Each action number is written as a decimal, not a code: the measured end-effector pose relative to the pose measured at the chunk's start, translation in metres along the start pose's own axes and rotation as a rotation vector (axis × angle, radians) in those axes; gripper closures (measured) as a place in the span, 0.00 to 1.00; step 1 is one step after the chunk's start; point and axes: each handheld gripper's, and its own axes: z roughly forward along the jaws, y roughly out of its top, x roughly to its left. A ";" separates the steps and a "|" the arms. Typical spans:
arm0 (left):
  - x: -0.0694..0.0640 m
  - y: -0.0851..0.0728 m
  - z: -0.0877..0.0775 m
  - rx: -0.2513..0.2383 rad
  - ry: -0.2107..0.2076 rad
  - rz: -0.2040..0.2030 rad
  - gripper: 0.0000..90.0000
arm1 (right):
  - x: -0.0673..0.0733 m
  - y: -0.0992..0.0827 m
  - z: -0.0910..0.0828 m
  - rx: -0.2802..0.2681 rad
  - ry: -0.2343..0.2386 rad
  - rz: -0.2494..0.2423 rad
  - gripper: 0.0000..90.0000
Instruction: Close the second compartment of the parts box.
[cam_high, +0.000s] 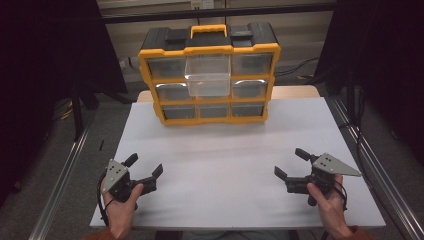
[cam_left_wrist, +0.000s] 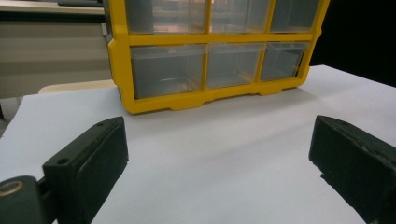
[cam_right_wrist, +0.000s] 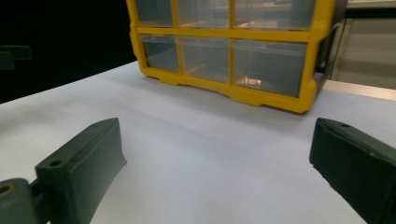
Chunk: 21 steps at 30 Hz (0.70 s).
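A yellow and black drawer cabinet (cam_high: 209, 75) with clear drawers stands at the far middle of the white table (cam_high: 225, 150). Its top middle drawer (cam_high: 208, 75) is pulled out toward me. Near the front left, my left gripper (cam_high: 145, 166) is held open above the table with nothing between its jaws. At the front right my right gripper (cam_high: 291, 162) is likewise open and holds nothing. The left gripper view looks at the cabinet (cam_left_wrist: 210, 56) beyond the gripper (cam_left_wrist: 219, 154). From the right gripper view the cabinet (cam_right_wrist: 233, 51) stands ahead of the gripper (cam_right_wrist: 217, 156).
Metal frame rails (cam_high: 65, 170) run along both sides of the table. Dark curtains hang at left and right. A black beam (cam_high: 215, 12) crosses behind the cabinet. White tabletop stretches between the grippers and the cabinet.
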 end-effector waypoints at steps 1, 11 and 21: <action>0.000 0.000 -0.001 0.001 0.009 -0.001 0.05 | 0.002 0.001 0.001 0.005 0.007 -0.004 0.05; 0.000 0.000 0.001 0.004 0.009 -0.005 0.05 | 0.017 0.005 0.008 0.012 0.086 -0.009 0.04; -0.002 0.001 0.001 -0.007 -0.010 0.010 0.05 | 0.032 0.016 0.017 -0.019 0.146 -0.024 0.01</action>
